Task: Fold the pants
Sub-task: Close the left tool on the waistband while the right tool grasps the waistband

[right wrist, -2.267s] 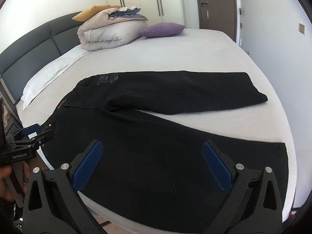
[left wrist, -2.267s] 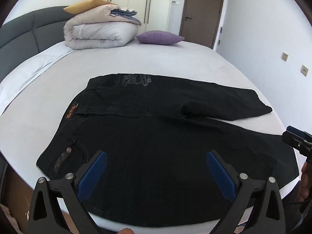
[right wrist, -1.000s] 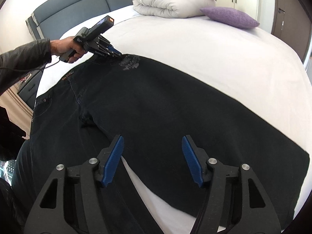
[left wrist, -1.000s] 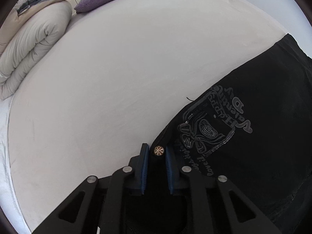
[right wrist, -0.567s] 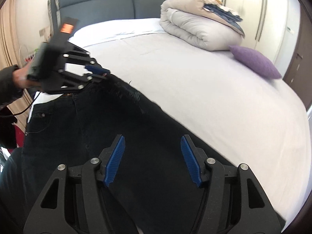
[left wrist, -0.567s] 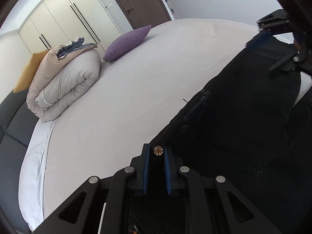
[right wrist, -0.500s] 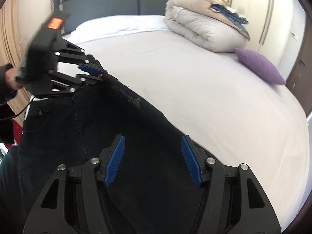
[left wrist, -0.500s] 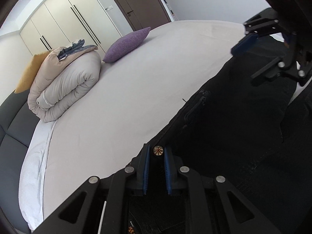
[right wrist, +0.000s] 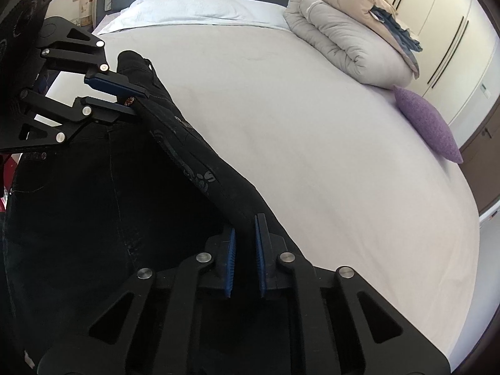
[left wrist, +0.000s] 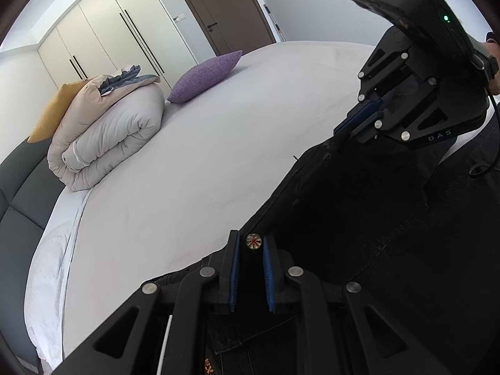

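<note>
The left gripper is pinched narrow on the waistband corner of the black pants, with a small metal button showing right between its blue pads. The pants lie on the near part of the bed, and their far edge is lifted off the sheet between the two tools. In the right wrist view the raised edge runs as a taut ridge from the left gripper down to the right gripper, which is closed narrow on the same edge further along the leg; a printed pattern shows on the ridge.

The step in hand looks like folding one leg over the other, lengthwise. To do it well, both grips should travel together toward the person at the same height, so the edge stays straight and the cloth below does not bunch. The left grip sits close to the button, so it should hold firm; a slip there would drop the waistband. The lifted edge should be laid down on the near edge so that the waistband corners and side seams meet, and only then should the pads let go.

Further right, a rolled duvet and a purple cushion sit well apart from the pants, out of the way.
</note>
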The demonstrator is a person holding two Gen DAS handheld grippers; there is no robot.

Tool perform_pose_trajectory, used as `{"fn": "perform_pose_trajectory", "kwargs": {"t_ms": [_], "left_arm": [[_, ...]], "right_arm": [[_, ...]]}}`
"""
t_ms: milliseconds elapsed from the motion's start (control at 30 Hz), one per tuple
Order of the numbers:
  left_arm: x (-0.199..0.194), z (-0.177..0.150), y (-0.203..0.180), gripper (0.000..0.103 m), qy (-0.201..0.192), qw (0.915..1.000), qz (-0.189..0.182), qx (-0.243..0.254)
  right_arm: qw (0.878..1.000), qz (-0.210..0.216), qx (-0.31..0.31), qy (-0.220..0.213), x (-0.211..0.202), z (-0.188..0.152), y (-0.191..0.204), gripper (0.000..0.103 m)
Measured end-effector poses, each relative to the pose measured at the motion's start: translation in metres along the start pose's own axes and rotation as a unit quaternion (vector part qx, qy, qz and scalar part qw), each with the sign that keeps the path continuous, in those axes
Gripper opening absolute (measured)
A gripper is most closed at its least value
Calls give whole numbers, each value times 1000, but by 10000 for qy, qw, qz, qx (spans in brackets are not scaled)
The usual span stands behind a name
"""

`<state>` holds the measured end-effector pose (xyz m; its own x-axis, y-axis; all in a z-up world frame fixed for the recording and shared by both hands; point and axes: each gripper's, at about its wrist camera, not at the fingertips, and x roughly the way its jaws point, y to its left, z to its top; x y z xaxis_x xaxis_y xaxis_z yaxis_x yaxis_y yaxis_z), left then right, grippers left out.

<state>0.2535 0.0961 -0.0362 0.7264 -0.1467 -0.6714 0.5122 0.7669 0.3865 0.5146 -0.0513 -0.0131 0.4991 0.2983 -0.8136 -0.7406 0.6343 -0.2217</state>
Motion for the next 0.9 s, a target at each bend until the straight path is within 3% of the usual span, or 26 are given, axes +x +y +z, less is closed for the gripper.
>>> {"fn": "perform_pose_trajectory", "kwargs": {"t_ms": [67,167,233,300,400,600,900], "left_arm": [[-9,-5,0,15,-25,10000,-44,-27],[-22,-16,-6,14,-22,10000,-56,7],[-29,-27,-11,14,43,10000,-58,59],[-35,-40,-18,14,93,9998,-66,153],[-43,-60,-36,14,213,9988,2,430],[-58,-101,-71,14,340,9947,173,955],[-86,-130,-91,14,283,9915,78,1265]], "right_arm": [[9998,-82,-160,-103,-5,2,15,6],[9941,-501,-942,-186,-18,1,56,5],[9797,-871,-1803,-130,-21,-6,98,5],[9548,-1185,-2726,-37,-16,-20,144,5],[9265,-1363,-3507,61,-8,-39,193,4],[8828,-1679,-4386,137,10,-71,258,4],[8455,-1634,-5079,219,4,-98,319,4]]}}
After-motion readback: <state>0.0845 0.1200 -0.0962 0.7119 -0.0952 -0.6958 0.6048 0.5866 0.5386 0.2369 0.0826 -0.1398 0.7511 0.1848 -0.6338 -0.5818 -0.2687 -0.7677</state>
